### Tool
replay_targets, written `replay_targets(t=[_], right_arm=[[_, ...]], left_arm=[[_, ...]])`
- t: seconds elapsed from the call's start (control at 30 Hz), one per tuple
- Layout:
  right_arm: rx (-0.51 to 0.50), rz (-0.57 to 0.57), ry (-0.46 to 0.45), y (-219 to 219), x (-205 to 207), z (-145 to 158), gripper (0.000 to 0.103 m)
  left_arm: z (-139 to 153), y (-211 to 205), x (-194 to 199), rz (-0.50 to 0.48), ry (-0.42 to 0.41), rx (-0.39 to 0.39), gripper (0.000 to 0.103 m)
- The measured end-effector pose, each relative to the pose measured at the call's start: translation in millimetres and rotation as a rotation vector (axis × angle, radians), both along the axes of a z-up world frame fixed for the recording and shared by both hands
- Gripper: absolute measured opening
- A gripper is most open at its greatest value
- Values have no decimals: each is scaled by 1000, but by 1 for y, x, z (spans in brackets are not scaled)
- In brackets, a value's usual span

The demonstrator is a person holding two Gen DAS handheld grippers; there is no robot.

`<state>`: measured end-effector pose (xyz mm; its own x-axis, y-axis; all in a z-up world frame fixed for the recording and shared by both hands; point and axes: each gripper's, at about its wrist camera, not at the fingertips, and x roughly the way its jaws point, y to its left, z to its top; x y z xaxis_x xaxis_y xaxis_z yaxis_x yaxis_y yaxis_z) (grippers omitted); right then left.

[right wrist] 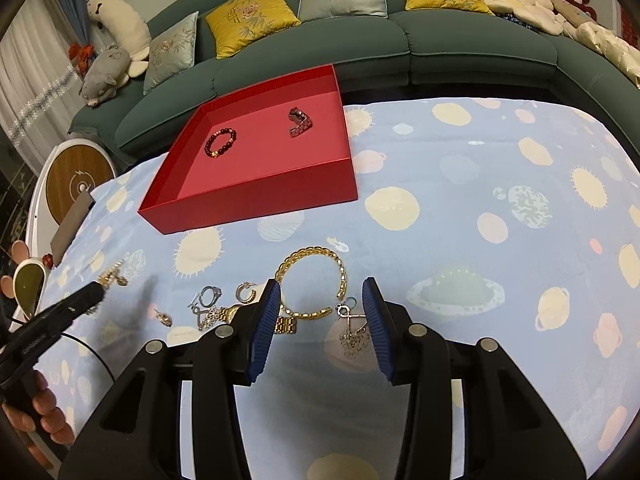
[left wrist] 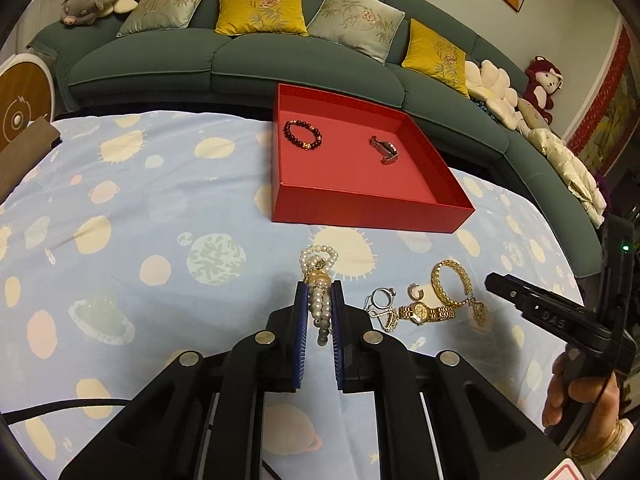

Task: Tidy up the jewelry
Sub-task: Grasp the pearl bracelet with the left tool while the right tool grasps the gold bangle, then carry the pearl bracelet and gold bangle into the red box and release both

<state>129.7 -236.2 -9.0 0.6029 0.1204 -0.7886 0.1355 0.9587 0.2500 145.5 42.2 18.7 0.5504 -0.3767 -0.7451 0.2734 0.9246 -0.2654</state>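
A green sofa (left wrist: 248,64) with yellow and grey cushions curves along the back of the room. In front of it lies a blue cloth (left wrist: 132,216) printed with planets and suns.

At the far side of the cloth sits a red tray (left wrist: 372,214), shallow and open. Inside it lie a dark bead bracelet (left wrist: 303,135) toward its left and a metal watch band (left wrist: 385,150) toward its right, well apart.

The left gripper (left wrist: 320,300) is clamped on a pearl bracelet (left wrist: 320,276): its blue pads press the strands from both sides, with a pearl loop and a gold charm showing beyond the tips. In the right wrist view this gripper (right wrist: 98,290) enters from the left, the pearls and gold bit at its tip; whether they still touch the cloth is hard to tell.

The right gripper (right wrist: 320,308) hangs over the loose pieces with its jaws apart and nothing between the pads. Beyond them on the cloth lies a gold bangle (right wrist: 312,284).

Near the bangle lie smaller pieces: a gold watch (left wrist: 424,312), a heart pendant (right wrist: 354,340) on a chain, a silver ring (right wrist: 210,295), a small hoop earring (right wrist: 244,292) and a tiny stud (right wrist: 163,317), all on the near part of the cloth, well short of the tray.
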Motion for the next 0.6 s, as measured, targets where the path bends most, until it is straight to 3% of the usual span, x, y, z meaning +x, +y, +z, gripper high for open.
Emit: replay_targets(t=[0.13,0.3,0.53,0.6], right_arm=[[-33,-4,30,1,14,-13,42],[-41,8,24,13,20,-15,77],[-84,34,88,26,33,-39,77],[-102,35,87,27,33,-42,68]], left_arm=[[-1,3,4,3,-2,-3,8],[-2,9,9,8,9,-26,8],[-1,6,6,-8,1,-19,8],[-2,6,7,-8,7,-23,8]])
